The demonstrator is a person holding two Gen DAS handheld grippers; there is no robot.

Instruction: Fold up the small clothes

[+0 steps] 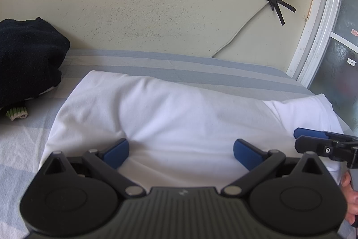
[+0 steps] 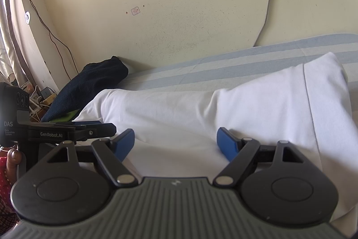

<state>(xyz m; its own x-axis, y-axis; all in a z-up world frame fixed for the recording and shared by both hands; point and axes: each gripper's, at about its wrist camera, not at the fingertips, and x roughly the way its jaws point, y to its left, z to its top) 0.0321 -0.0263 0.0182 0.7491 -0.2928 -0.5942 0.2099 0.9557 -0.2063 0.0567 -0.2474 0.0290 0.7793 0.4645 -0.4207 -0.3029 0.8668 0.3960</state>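
A white garment (image 1: 170,109) lies flat on the striped bed, folded into a wide band; it also shows in the right wrist view (image 2: 246,104), with one end lapped over at the right. My left gripper (image 1: 181,152) is open, its blue pads just above the garment's near edge, holding nothing. My right gripper (image 2: 175,143) is open too, over the near edge further right, empty. The right gripper's tip shows at the right in the left wrist view (image 1: 313,138). The left gripper shows at the left in the right wrist view (image 2: 73,129).
A dark blue garment (image 1: 26,59) lies bunched at the bed's back left, with a green and white sock (image 1: 16,113) beside it. The bed's striped sheet (image 1: 201,66) meets a wall behind. A door frame (image 1: 313,37) stands at the right.
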